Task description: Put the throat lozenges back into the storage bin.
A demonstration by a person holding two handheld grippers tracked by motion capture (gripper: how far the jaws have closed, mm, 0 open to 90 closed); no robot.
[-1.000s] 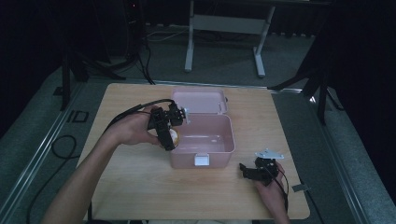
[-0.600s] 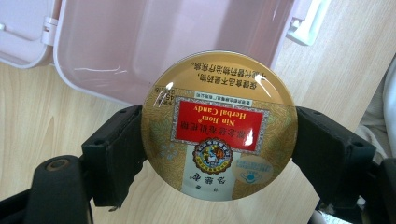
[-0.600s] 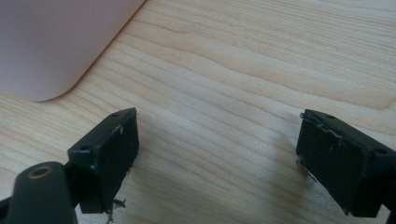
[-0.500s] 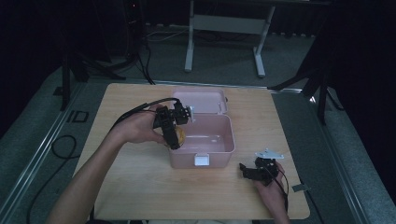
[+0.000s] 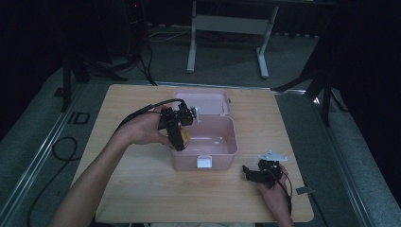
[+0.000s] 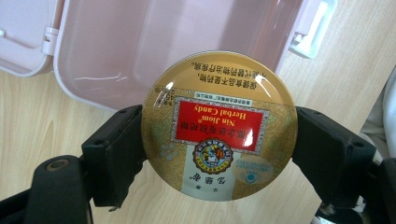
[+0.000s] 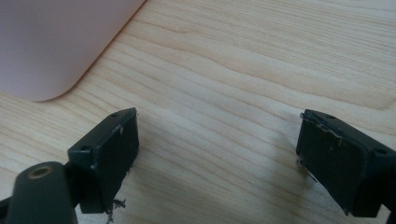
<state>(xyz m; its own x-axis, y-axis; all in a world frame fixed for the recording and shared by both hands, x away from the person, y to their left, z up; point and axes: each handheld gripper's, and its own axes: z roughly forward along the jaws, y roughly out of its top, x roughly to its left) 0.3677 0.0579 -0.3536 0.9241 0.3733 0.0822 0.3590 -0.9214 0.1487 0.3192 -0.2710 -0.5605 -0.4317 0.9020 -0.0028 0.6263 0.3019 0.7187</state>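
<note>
In the high view the tabletop (image 5: 142, 189) is lit from above, while the floor and surroundings are left very dim and grainy. In the left gripper view white glare is thrown across the far part of the glossy candy tin (image 6: 218, 125), whose print is kept sharp. In the right gripper view soft shadows are cast beside the tongs (image 7: 217, 158), and the pink box (image 7: 51, 42) is blurred.

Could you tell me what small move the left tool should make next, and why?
Probably carry the tin further over the open pink box, then lower it. The left tool grips it at the box's left rim; the right tool rests open.
</note>
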